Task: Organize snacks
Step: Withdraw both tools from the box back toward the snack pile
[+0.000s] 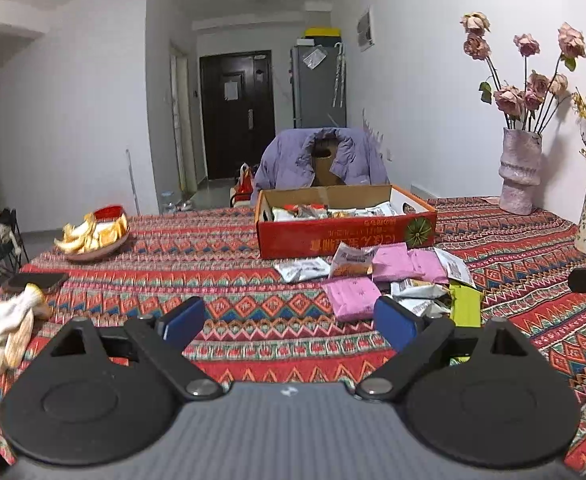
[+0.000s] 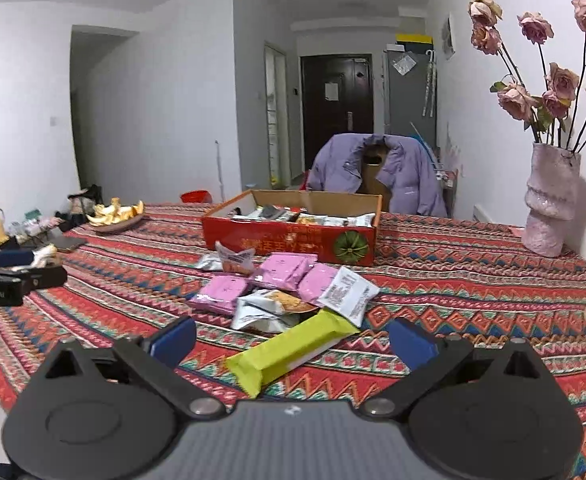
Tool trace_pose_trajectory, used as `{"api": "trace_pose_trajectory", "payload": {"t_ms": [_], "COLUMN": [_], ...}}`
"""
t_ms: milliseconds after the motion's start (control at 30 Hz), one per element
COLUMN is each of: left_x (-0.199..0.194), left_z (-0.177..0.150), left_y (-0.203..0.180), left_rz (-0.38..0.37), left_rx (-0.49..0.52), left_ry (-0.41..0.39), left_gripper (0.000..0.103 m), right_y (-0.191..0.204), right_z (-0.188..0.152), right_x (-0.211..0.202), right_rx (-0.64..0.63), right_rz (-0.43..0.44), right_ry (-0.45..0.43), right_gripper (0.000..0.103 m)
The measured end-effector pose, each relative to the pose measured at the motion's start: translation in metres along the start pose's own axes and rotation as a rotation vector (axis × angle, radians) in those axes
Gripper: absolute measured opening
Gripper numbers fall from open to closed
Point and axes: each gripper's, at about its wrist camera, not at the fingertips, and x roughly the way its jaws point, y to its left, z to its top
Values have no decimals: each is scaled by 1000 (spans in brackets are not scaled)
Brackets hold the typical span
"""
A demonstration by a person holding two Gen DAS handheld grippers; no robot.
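Observation:
A red cardboard box [image 1: 345, 236] [image 2: 289, 244] with several snack packets inside stands on the patterned tablecloth. In front of it lies a loose pile: pink packets [image 1: 351, 296] [image 2: 221, 292], white packets [image 2: 347, 292] and a yellow-green bar [image 1: 465, 304] [image 2: 313, 340]. My left gripper [image 1: 289, 324] is open over bare cloth, left of the pile, its right pad close to a pink packet. My right gripper [image 2: 293, 344] is open just above the table. The yellow-green bar lies between its blue pads [image 2: 411, 346] without touching them.
A plate of orange peels [image 1: 93, 236] [image 2: 115, 216] sits at the far left, with a phone [image 1: 33, 282] and white gloves [image 1: 5, 332] nearer. Flower vases [image 1: 519, 172] [image 2: 549, 200] stand along the right wall. A chair with a purple jacket [image 1: 321, 160] is behind the box.

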Motion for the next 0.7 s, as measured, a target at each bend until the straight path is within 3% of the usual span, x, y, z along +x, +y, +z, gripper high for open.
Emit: {"api": "trace_pose_trajectory", "payload": {"t_ms": [300, 567, 700], "left_x": [44, 133, 193], "left_z": [8, 12, 14], "left_y": [3, -20, -36], "left_rz": [-37, -104, -119], "left_rx": [0, 37, 25], "left_ry": [50, 104, 152], "left_gripper": [93, 93, 93], "right_y": [-15, -42, -56], "right_z": [4, 9, 16], "right_x": [45, 120, 168], "right_rx": [66, 165, 213], "right_rz": [-1, 25, 44], "right_ry": [48, 125, 152], "right_gripper": [103, 100, 93]}}
